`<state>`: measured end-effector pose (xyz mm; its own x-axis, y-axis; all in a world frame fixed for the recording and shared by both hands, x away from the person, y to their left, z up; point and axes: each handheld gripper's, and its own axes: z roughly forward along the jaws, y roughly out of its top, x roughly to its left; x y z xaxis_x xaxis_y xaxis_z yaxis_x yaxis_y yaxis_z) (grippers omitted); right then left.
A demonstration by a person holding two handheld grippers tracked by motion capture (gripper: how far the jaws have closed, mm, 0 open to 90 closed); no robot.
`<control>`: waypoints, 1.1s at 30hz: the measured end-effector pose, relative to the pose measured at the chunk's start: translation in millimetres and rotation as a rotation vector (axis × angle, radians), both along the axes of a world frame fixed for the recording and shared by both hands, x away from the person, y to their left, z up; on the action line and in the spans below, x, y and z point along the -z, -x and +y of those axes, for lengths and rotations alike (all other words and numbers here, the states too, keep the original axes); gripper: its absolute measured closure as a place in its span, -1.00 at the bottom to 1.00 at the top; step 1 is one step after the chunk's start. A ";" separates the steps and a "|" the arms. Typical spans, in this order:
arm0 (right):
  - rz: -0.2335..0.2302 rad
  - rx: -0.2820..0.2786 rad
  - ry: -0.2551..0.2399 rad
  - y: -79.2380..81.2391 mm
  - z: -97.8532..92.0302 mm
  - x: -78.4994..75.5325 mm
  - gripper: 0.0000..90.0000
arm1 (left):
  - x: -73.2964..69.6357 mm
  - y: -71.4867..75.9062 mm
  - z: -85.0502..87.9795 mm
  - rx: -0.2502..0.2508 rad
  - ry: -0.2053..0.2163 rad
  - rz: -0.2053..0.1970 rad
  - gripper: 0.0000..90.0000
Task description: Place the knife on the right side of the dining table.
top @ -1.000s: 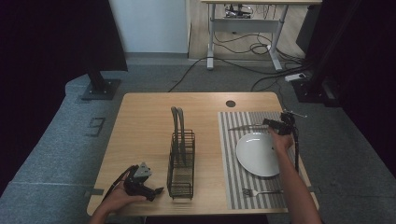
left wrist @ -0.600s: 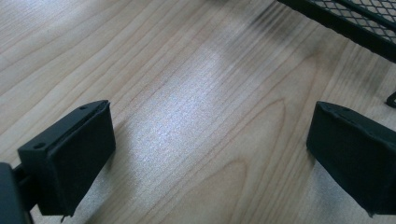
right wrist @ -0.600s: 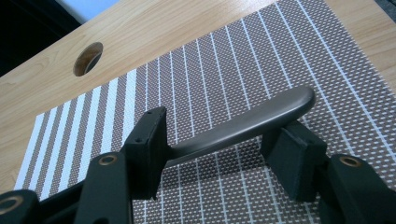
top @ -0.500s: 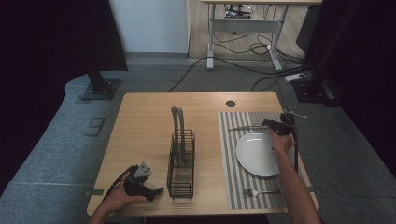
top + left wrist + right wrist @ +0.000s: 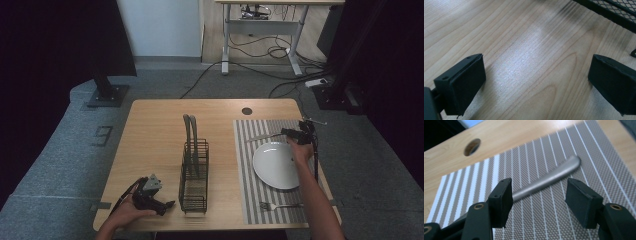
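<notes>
My right gripper point(image 5: 539, 198) hovers over the striped placemat point(image 5: 584, 152) with its jaws apart. A silver utensil handle point(image 5: 549, 178) lies flat on the mat between the pads, and neither pad touches it. From above, that gripper point(image 5: 295, 134) sits at the mat's far edge, with the utensil point(image 5: 262, 136) stretching left from it. My left gripper point(image 5: 536, 85) rests open on the bare wood by the black wire rack point(image 5: 614, 12), with nothing between its jaws. In the high view it point(image 5: 162, 205) lies at the table's near left, next to the rack point(image 5: 194, 175).
A white plate point(image 5: 276, 165) sits in the middle of the placemat point(image 5: 245, 175), and a fork point(image 5: 280, 205) lies near the mat's front edge. Two grey handles point(image 5: 190, 132) stand in the rack. A cable hole point(image 5: 247, 111) marks the far table edge.
</notes>
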<state>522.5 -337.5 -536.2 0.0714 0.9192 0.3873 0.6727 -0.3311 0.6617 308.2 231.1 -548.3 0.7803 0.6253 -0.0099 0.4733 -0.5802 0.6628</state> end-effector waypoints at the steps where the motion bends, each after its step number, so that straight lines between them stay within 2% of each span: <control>1: -0.017 -0.008 0.009 0.3 0.9 -2.8 -0.16 | 0.0 0.0 0.0 0.000 0.000 0.000 -0.97; 4: -0.091 -0.040 -0.001 0.3 0.2 -12.8 -0.20 | 0.0 -0.1 0.0 0.000 0.000 0.000 -0.97; 6: -0.066 -0.059 0.018 -4.2 0.4 -17.7 -0.23 | 0.0 -0.2 0.1 0.001 0.000 0.000 -0.98; 8: -0.085 -0.071 0.027 -7.5 2.2 -23.5 -0.21 | 0.0 -0.2 0.1 0.003 0.000 0.000 -0.98; 10: -0.063 -0.098 0.048 -14.5 6.1 -28.0 -0.21 | 0.0 -0.3 0.1 0.002 0.000 0.000 -0.98; 12: -0.075 -0.114 0.079 -18.9 11.6 -28.2 -0.21 | 0.0 -0.4 0.2 0.004 0.000 0.000 -0.98; 13: -0.059 -0.123 0.091 -21.9 13.5 -27.3 -0.21 | 0.0 -0.4 0.2 0.004 0.000 0.001 -0.98; 15: -0.019 -0.148 0.118 -29.8 21.5 -21.9 -0.21 | 0.0 -0.4 0.2 0.004 -0.001 0.000 -0.98; 18: -0.005 -0.179 0.171 -36.3 31.0 -13.0 -0.20 | 0.0 -0.4 0.2 0.004 0.000 0.001 -0.98; 21: 0.027 -0.189 0.199 -40.1 33.7 -2.3 -0.20 | 0.0 -0.6 0.3 0.007 0.000 0.001 -0.98; 23: 0.029 -0.192 0.207 -41.5 33.6 1.9 -0.18 | 0.0 -0.7 0.3 0.007 0.000 0.001 -0.98; 30: 0.040 -0.189 0.212 -41.4 30.3 1.8 -0.17 | 0.0 -0.7 0.3 0.007 0.000 0.001 -0.98; 33: 0.046 -0.178 0.193 -40.3 27.6 1.7 -0.17 | 0.0 -0.7 0.3 0.007 0.000 0.001 -0.98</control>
<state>562.8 -310.0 -537.9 -0.0842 0.9754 0.2036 0.7399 -0.0757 0.6684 308.9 231.4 -548.3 0.7849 0.6196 -0.0101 0.4695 -0.5840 0.6622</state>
